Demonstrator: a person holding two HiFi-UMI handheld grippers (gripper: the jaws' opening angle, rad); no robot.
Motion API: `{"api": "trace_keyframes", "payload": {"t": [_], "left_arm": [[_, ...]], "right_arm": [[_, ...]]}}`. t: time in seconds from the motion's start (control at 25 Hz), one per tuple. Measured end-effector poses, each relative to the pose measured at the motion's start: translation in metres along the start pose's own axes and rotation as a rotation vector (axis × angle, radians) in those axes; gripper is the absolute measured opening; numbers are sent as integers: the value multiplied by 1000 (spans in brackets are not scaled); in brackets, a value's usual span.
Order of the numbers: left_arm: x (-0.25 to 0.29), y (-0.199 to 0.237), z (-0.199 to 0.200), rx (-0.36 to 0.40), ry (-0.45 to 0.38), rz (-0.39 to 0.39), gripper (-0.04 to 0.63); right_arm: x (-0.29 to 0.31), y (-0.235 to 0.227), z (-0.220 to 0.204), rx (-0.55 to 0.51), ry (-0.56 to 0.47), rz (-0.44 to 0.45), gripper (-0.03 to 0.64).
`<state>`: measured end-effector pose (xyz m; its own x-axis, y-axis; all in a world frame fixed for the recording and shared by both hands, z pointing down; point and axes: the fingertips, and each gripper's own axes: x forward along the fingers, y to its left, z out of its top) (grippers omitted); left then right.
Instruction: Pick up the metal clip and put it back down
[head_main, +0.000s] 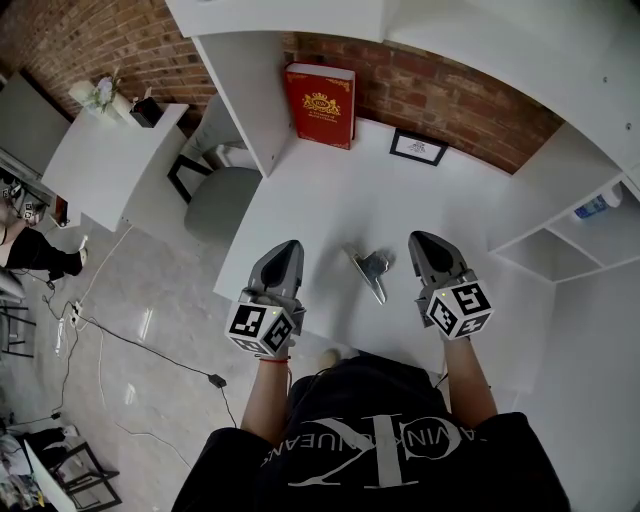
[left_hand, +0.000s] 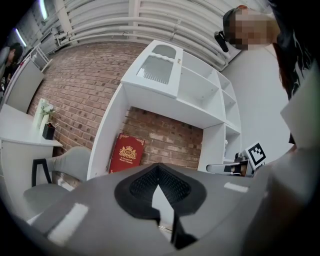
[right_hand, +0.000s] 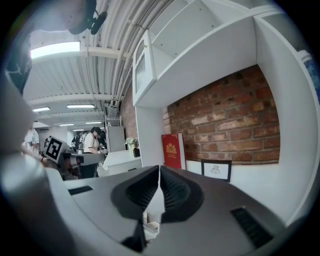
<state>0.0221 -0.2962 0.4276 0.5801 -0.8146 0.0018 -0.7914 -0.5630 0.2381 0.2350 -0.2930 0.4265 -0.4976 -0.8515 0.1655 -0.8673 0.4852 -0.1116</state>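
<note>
**Both grippers closed and empty; clip on the worktop between them**
The right gripper (head_main: 421, 243) and left gripper (head_main: 289, 250) each have their ribbed black pads pressed together on nothing. The metal clip (head_main: 370, 270), of shiny folded steel, lies near the front edge of the smooth white worktop (head_main: 330, 200). It is to the right gripper's left and nearer that one, with its long axis roughly front to back.

Desk (head_main: 320, 200): 1 metal clip (head_main: 370, 270) on top, between left gripper (head_main: 289, 247) and right gripper (head_main: 421, 240). Book (head_main: 320, 105) at rear, frame (head_main: 418, 148) to its right. Chair (head_main: 220, 200) left of desk.
</note>
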Motion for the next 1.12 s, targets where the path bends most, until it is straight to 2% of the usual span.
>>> {"api": "trace_keyframes", "payload": {"t": [0.2,0.48,1.12], "left_arm": [[1,0,14,28,-28,-1,11],[-1,2,32,52,-65,8,11],[-3,8,27,60,-64,44,11]], "right_arm": [[-3,1,15,-18,-47,-7,18],[-5,3,26,-78,-61,-11,18],[-5,-2,27,-72,-71,-27,18]]}}
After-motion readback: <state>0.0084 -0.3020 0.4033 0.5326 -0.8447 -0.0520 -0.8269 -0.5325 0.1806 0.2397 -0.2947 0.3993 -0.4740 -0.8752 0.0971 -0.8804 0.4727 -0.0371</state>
